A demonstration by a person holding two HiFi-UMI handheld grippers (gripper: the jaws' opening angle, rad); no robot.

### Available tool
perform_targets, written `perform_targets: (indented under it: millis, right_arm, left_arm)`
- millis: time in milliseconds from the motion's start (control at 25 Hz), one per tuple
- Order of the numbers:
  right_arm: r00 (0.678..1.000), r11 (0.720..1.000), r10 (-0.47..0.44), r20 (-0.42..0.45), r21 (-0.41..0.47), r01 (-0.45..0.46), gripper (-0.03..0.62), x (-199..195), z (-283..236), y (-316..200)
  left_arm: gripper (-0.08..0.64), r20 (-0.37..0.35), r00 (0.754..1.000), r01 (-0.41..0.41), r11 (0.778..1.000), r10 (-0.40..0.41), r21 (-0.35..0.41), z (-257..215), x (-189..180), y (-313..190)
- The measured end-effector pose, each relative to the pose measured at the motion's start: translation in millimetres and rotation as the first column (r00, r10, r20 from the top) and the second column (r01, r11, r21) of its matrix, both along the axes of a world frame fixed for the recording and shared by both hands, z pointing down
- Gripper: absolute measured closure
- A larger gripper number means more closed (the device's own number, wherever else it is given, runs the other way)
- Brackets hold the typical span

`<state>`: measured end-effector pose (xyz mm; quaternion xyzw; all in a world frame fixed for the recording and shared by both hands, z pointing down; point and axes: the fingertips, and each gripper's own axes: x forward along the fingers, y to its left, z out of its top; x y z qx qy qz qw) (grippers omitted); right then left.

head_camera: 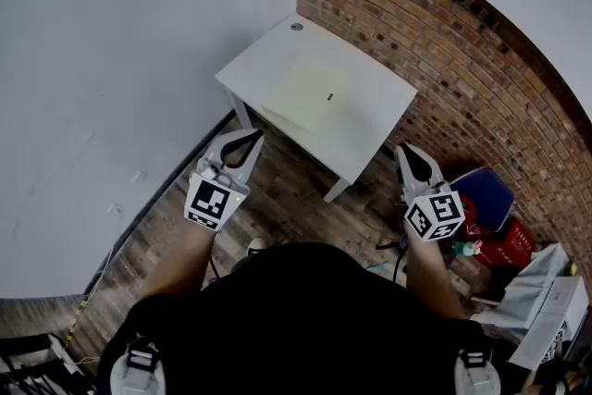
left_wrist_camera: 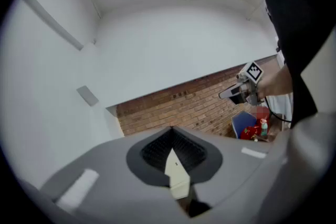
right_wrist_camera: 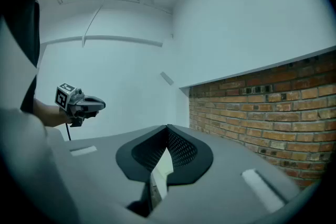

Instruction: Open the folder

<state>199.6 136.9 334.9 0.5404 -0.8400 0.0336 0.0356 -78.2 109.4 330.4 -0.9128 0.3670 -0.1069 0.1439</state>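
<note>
A white wall and a brick wall are seen to meet at a corner, with a wooden floor below. A white table is set into that corner. The folder, pale yellow, is observed lying flat on the tabletop, towards the side nearer the white wall; a small dark mark is noted on its upper face. A blue chair and red items are noted by the brick wall, at the right of the table.

The left gripper is held above the floor, short of the table's near edge, clear of the folder. Its jaws are closed tip to tip with nothing gripped. The right gripper is held well apart from the left, beside the table's right corner. Its jaws likewise meet at the tips, and nothing is held between them.
</note>
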Motion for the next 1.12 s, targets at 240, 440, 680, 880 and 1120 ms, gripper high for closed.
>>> perform_targets:
  millis: [240, 440, 680, 880, 1120]
  right_arm:
    - [1.0, 1.0, -0.019, 0.002, 0.011, 0.019, 0.589, 22.1, -0.8, 3.5]
    - [0.999, 0.999, -0.032, 0.014, 0.001, 0.032, 0.589, 32.3, 6.7, 6.9]
    - [0.998, 0.997, -0.039, 0.044, -0.063, 0.042, 0.589, 38.7, 22.9, 6.2]
    - [0.998, 0.997, -0.03, 0.051, -0.073, 0.033, 0.589, 41.8, 28.6, 2.8]
    - [0.998, 0.994, -0.044, 0.033, -0.101, 0.047, 0.589, 32.2, 38.0, -0.4]
  left_arm:
    - [0.557, -0.011, 1.0, 0.029, 0.999, -0.029, 0.019, -4.5, 22.1, 4.2]
    - [0.557, -0.014, 0.999, 0.047, 0.999, -0.047, 0.023, -7.5, 33.0, 7.2]
    - [0.557, 0.004, 0.999, 0.053, 0.998, -0.053, 0.023, -9.8, 43.2, 14.1]
    - [0.557, 0.016, 0.998, 0.059, 0.998, -0.059, 0.02, -10.2, 42.9, 12.6]
    - [0.557, -0.015, 0.999, 0.052, 0.999, -0.052, 0.007, 0.3, 44.5, 4.3]
